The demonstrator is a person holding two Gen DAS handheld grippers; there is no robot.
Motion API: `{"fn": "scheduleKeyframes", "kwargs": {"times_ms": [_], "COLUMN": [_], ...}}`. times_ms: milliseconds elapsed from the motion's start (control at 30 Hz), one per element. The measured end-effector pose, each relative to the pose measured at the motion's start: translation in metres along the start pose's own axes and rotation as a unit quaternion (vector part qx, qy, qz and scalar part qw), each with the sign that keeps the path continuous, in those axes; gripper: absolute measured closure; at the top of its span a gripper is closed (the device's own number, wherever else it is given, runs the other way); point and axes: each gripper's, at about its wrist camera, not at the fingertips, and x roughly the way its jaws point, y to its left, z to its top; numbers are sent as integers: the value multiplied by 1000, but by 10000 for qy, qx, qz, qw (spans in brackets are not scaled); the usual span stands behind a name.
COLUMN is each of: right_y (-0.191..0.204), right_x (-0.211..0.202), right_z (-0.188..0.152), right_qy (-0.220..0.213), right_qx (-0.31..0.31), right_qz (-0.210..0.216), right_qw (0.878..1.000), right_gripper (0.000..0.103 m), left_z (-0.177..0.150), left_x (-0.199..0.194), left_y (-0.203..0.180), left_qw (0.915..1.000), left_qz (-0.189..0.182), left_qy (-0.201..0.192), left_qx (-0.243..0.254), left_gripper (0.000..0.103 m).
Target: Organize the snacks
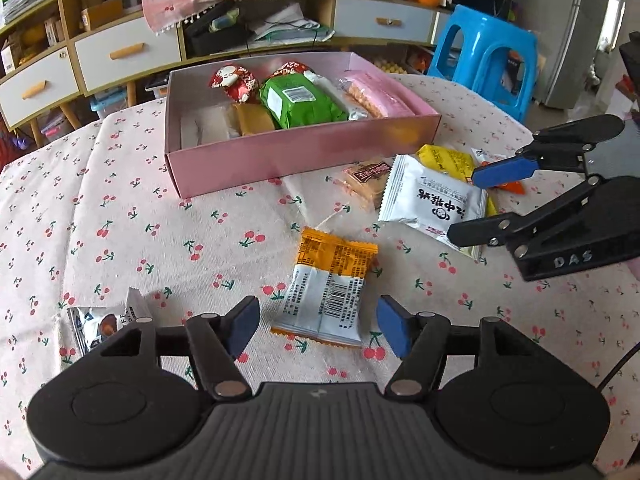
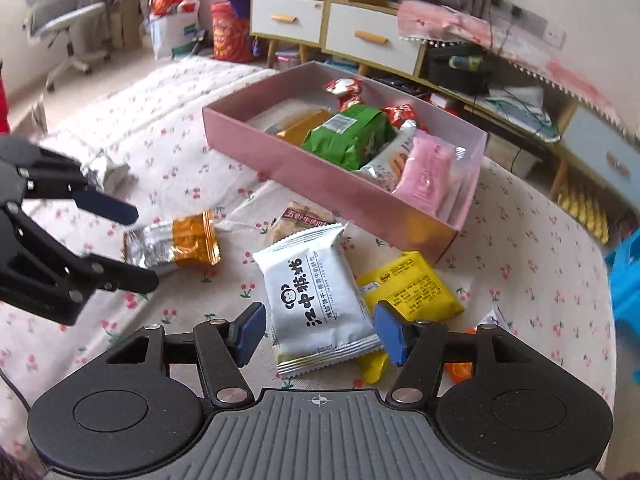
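A pink box [image 1: 280,156] [image 2: 300,168] sits on the cherry-print tablecloth and holds several snack packets, among them a green one [image 1: 300,104] [image 2: 348,136]. An orange-and-silver packet [image 1: 326,292] [image 2: 176,244] lies flat between the spread fingers of my left gripper [image 1: 319,330] [image 2: 145,247], which is open; its pads stand clear of it. A white packet with black characters [image 2: 316,300] [image 1: 432,200] lies between the fingers of my right gripper [image 2: 320,332] [image 1: 464,207], also open. Its right pad is close to the packet's edge.
A yellow packet [image 2: 416,284] [image 1: 444,160] and a brown cracker packet [image 2: 304,218] [image 1: 366,178] lie loose by the box. A dark foil packet [image 1: 104,320] lies at the left. A blue stool [image 1: 488,52] and a drawer cabinet [image 1: 128,52] stand beyond the table.
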Motion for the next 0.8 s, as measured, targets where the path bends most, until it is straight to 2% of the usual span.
{"fn": "scheduleKeyframes", "kwargs": {"times_ms": [167, 233, 400, 533, 667, 800], "right_y": [9, 10, 7, 6, 14, 26], "right_x": [7, 7, 4, 1, 2, 7], "right_z": [1, 2, 2, -1, -4, -6], "right_qy": [7, 109, 430, 502, 454, 447], "right_qx": [-219, -166, 329, 591, 334, 69], "right_qz": [25, 204, 816, 934, 849, 737], "right_qw": [9998, 9996, 9952, 9926, 9948, 9963], "right_gripper": [51, 56, 59, 53, 46, 42], "left_z": [0, 0, -2, -6, -9, -5], "left_x": [4, 2, -2, -6, -5, -1], "left_y": [0, -1, 0, 2, 1, -2], "left_qw": [10000, 10000, 9998, 9997, 9999, 10000], "left_qz": [41, -2, 73, -33, -15, 4], "left_qy": [46, 36, 151, 192, 110, 79], "left_qx": [-12, -17, -110, -121, -61, -11], "left_gripper": [53, 59, 60, 58, 50, 48]}}
